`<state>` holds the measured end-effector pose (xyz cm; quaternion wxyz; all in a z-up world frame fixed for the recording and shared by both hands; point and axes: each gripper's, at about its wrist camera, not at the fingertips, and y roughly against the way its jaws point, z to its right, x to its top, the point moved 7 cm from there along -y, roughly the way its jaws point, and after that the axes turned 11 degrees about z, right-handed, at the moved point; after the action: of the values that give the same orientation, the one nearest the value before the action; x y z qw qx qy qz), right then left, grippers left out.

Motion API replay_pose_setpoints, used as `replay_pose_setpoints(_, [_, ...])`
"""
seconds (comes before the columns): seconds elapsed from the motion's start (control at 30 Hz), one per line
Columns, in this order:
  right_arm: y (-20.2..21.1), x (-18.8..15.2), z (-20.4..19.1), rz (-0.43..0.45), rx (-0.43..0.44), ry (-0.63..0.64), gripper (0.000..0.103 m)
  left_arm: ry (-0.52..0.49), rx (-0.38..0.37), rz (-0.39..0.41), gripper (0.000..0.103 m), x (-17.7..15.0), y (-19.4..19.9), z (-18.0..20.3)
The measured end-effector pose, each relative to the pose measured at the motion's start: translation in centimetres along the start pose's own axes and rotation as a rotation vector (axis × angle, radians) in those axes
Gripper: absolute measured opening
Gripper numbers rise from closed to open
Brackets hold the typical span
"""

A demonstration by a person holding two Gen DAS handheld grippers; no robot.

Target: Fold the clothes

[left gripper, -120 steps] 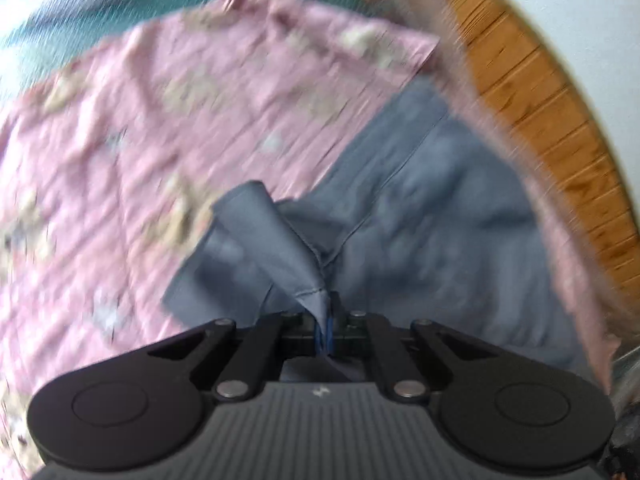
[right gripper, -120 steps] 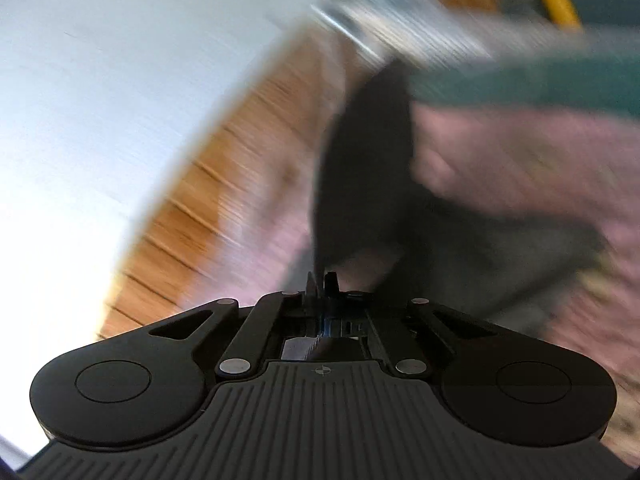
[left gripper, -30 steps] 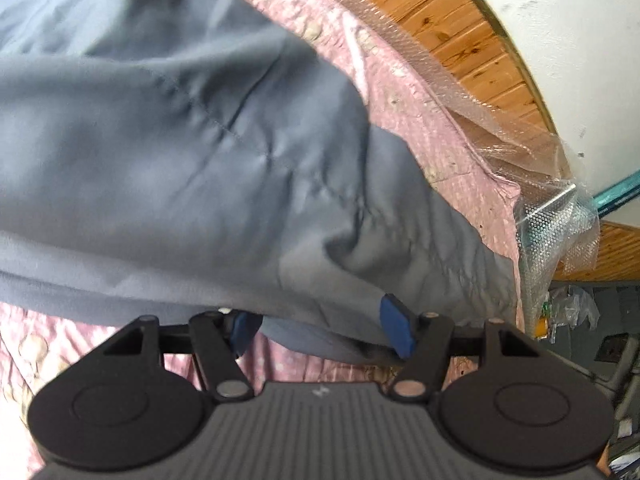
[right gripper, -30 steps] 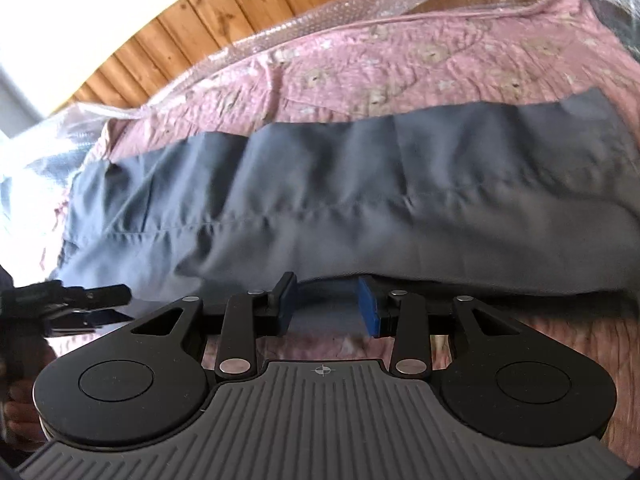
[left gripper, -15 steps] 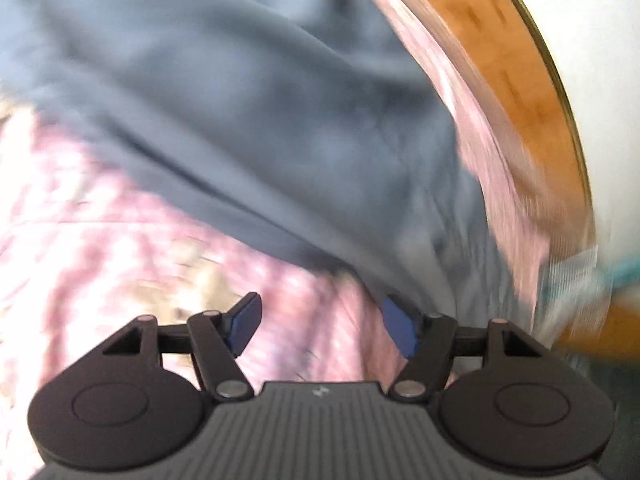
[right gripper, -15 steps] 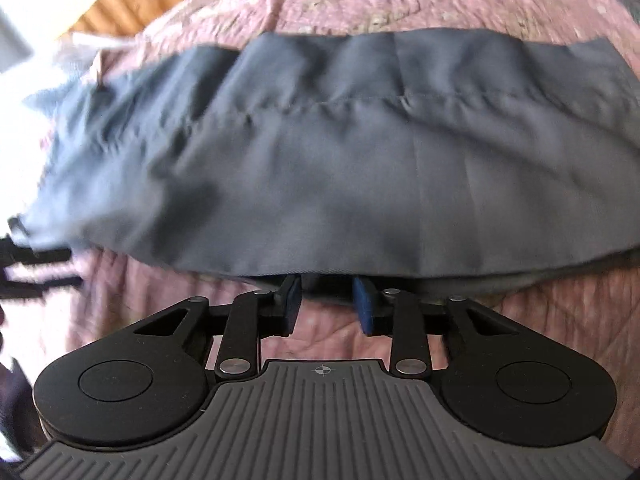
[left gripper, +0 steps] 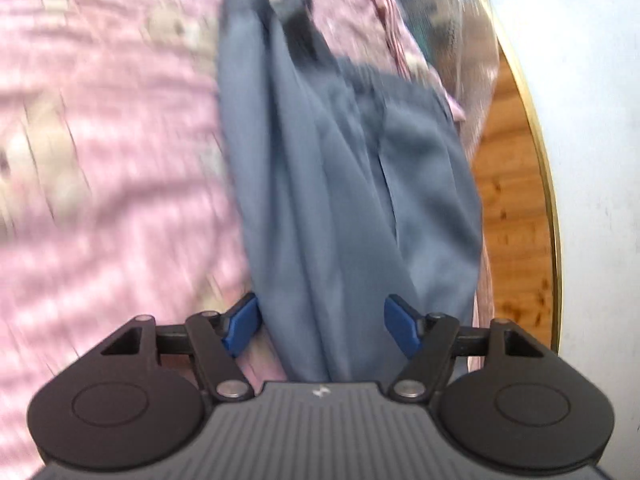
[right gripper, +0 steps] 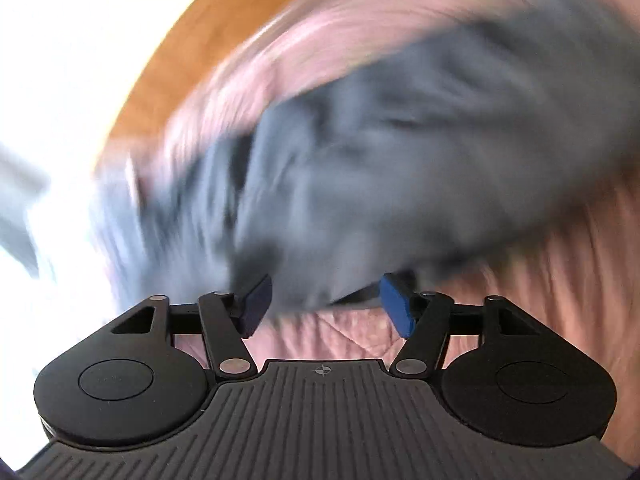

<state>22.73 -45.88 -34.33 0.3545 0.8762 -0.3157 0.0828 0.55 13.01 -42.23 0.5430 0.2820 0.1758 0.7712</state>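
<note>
A grey garment (left gripper: 344, 168) lies in a long, narrow folded strip on the pink patterned bedspread (left gripper: 100, 160), running away from my left gripper (left gripper: 320, 324). Its near end lies between the wide-apart blue pads (left gripper: 240, 320), which do not press on it, so the left gripper is open. In the blurred right wrist view the same grey garment (right gripper: 400, 168) lies bunched just ahead of my right gripper (right gripper: 326, 304). The right gripper's jaws are opening, with the cloth's edge loose between the pads (right gripper: 394, 308) and nothing gripped.
A wooden bed board (left gripper: 508, 200) and a white wall (left gripper: 592, 120) run along the right of the left wrist view. Clear plastic wrap (left gripper: 460, 20) lies at the far end of the bed. The pink bedspread (right gripper: 560, 280) and wood (right gripper: 180, 60) also show in the right wrist view.
Both grippers have let go of the grey garment. The left view has swung and rolled so the cloth now runs lengthwise ahead. The right jaws have widened and that view has rolled.
</note>
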Motion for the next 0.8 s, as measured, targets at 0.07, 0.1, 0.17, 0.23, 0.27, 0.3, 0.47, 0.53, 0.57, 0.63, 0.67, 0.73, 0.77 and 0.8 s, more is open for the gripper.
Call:
replay_pose_setpoints(0.07, [1.2,1.1,3.1,0.075,-0.017,-0.163,0.066,-0.020,0.000,0.004,0.065,1.2,-0.4,-0.1])
replay_pose_setpoints(0.1, [1.8,1.5,4.6,0.113,-0.027,-0.229,0.067,-0.042,0.005,0.001,0.065,1.6,-0.7,0.1])
replay_pose_setpoints(0.17, [2.6,2.7,7.2,0.191,-0.040,-0.326,0.064,-0.090,0.019,-0.007,0.065,2.2,-1.2,0.7])
replay_pose_setpoints(0.23, [2.5,4.4,8.5,0.250,-0.020,-0.361,0.058,-0.142,0.039,-0.018,0.065,2.6,-1.7,1.4])
replay_pose_setpoints(0.27, [2.2,5.1,9.0,0.279,-0.018,-0.376,0.056,-0.162,0.051,-0.017,0.065,3.1,-2.0,1.5])
replay_pose_setpoints(0.3, [1.8,5.7,9.2,0.309,-0.026,-0.383,0.055,-0.173,0.060,-0.012,0.064,3.4,-1.8,1.3])
replay_pose_setpoints(0.47, [1.3,6.5,10.2,0.396,-0.054,-0.447,0.052,-0.113,0.083,0.051,0.058,6.9,-1.5,-0.3])
replay_pose_setpoints(0.53, [1.3,7.1,10.7,0.425,-0.062,-0.453,0.048,-0.095,0.081,0.079,0.058,9.0,-1.3,-1.2])
replay_pose_setpoints(0.57, [1.2,7.5,11.0,0.448,-0.069,-0.458,0.047,-0.092,0.080,0.089,0.058,9.9,-1.5,-1.5])
replay_pose_setpoints(0.63, [1.0,8.1,11.5,0.487,-0.085,-0.462,0.047,-0.080,0.065,0.099,0.058,11.8,-1.9,-2.1])
replay_pose_setpoints(0.67, [0.6,8.0,11.4,0.495,-0.095,-0.458,0.048,-0.074,0.058,0.102,0.058,12.7,-2.4,-2.3])
replay_pose_setpoints(0.73, [0.5,7.6,11.1,0.507,-0.119,-0.435,0.048,-0.076,0.032,0.088,0.058,13.7,-3.0,-2.4])
replay_pose_setpoints(0.77, [0.6,7.4,11.2,0.517,-0.128,-0.432,0.047,-0.082,0.018,0.080,0.058,14.0,-3.4,-2.3])
replay_pose_setpoints(0.8, [0.7,7.2,11.2,0.528,-0.134,-0.434,0.046,-0.088,0.003,0.071,0.058,14.4,-3.7,-2.2])
